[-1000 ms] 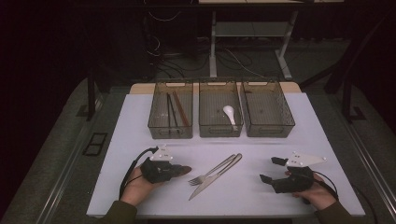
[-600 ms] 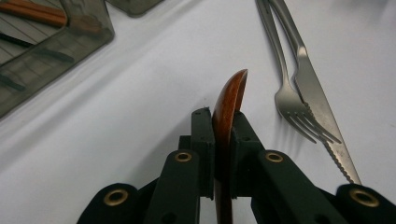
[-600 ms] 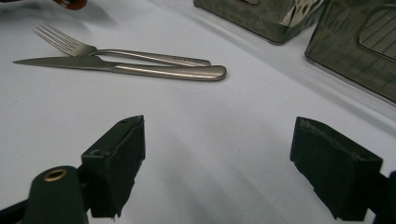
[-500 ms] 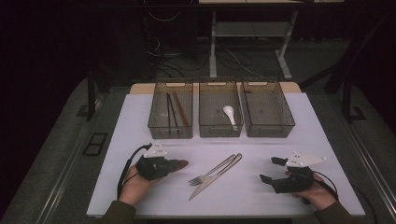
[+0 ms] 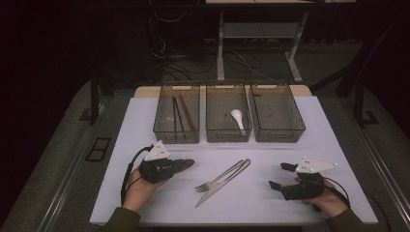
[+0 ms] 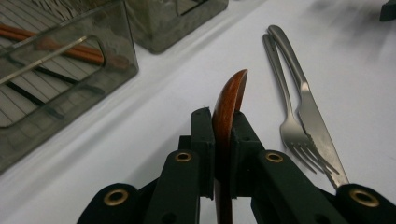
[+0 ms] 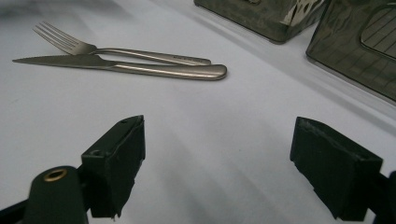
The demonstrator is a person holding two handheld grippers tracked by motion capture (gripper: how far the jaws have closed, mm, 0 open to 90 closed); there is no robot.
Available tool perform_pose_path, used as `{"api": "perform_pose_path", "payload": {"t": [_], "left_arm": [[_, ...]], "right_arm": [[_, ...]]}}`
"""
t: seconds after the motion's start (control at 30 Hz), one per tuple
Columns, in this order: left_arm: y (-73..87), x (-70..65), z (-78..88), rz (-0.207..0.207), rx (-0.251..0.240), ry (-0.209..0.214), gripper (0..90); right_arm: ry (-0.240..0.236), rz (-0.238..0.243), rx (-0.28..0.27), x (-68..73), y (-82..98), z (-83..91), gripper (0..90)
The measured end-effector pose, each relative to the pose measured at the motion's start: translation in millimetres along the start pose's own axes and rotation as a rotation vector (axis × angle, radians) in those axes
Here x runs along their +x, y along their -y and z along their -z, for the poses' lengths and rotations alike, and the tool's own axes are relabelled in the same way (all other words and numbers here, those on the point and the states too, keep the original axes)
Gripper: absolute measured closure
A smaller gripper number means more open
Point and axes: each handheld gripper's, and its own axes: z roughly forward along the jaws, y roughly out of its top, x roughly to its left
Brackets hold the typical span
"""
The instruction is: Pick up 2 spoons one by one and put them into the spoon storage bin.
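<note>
Gripping a brown wooden spoon [image 6: 229,107] edge-on, my left gripper [image 6: 223,122] has its jaws pinched nearly together on the spoon's thin curved bowl, which rises between the black pads with its rounded tip pointing toward the cutlery. From the high view I see the same spoon [image 5: 180,165] sticking out of the left gripper [image 5: 170,166], low over the white table [image 5: 145,121] near its front left; that view gives me the position, while the left gripper view gives me the glossy grain and the tight clamp.

My right gripper [image 7: 217,163] has its jaws spread wide with bare tabletop between the blocky matte pads, holding nothing; the high view puts it [image 5: 283,176] at the front right, well apart from the spoon.

Between the two lie a steel fork [image 5: 218,177] and a steel knife [image 5: 223,183], side by side and touching, smooth and shiny, handles angled toward the bins. The right gripper view shows me the fork's tines [image 7: 53,37] clearly.

Farther back stand three smoky translucent bins: the left bin [image 5: 159,126] holds chopsticks [image 5: 183,113], the middle bin [image 5: 212,134] a white ceramic spoon [image 5: 238,118], and the right bin [image 5: 295,126] has a ribbed floor.
</note>
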Motion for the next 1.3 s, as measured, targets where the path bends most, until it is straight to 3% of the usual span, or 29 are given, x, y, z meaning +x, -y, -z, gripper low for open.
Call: {"api": "perform_pose_path", "payload": {"t": [0.33, 0.8, 1.3], "left_arm": [[-13.4, 1.2, -6.0, -0.006, -0.032, 0.006, 81.9], [-45.8, 4.7, -24.1, -0.018, -0.064, 0.017, 81.9], [-75.9, 10.7, -45.7, -0.026, -0.084, 0.059, 82.0]], "right_arm": [[0.003, 0.001, 0.0, -0.4, 0.4, -0.1, 17.7], [0.008, -0.007, -0.002, -1.1, 0.9, 0.9, 17.7], [0.005, -0.01, -0.003, -0.9, 1.2, 1.0, 17.7]]}}
